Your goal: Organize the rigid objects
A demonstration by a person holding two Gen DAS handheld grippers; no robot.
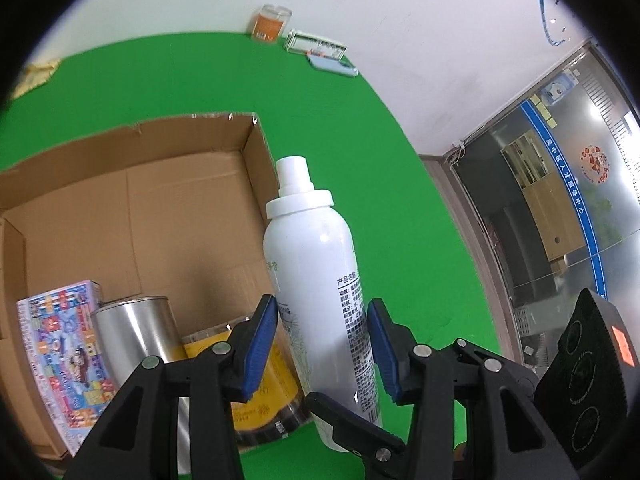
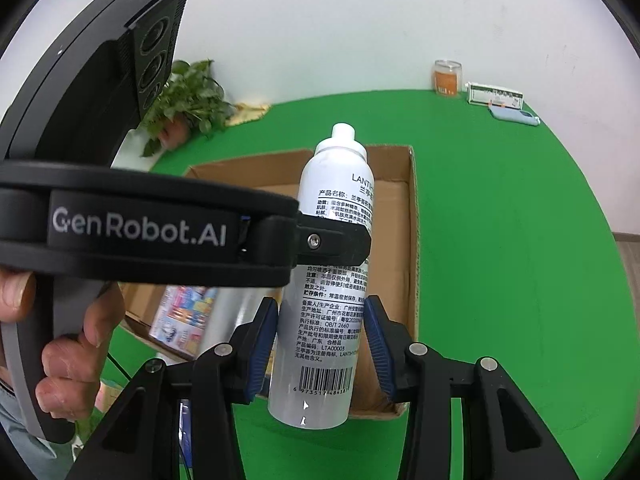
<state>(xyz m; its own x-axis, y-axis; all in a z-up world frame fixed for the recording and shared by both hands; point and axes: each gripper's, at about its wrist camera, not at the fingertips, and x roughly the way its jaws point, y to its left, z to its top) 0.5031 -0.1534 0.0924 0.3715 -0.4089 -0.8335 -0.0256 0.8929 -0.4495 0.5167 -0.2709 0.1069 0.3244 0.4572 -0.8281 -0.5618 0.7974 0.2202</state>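
Note:
One white spray bottle (image 1: 316, 264) with black printed text is held in the air by both grippers, upright in both views. My left gripper (image 1: 321, 308) is shut on its middle. My right gripper (image 2: 320, 304) is shut on the bottle (image 2: 336, 200) lower down, just above the barcode. The left gripper's finger (image 2: 332, 240) crosses the bottle higher up. Behind and below stands an open cardboard box (image 1: 160, 184). It holds a colourful printed box (image 1: 60, 344), a silver can (image 1: 136, 332) and a yellow-labelled tin (image 1: 276, 380).
A green cloth (image 1: 340, 128) covers the table. By the white wall stand an orange-labelled glass jar (image 1: 270, 24), a white carton (image 1: 316, 42) and a blue flat case (image 1: 332, 65). A potted plant (image 2: 188, 96) and a yellow rag (image 2: 250, 112) lie far left. A hand (image 2: 76, 360) grips the left handle.

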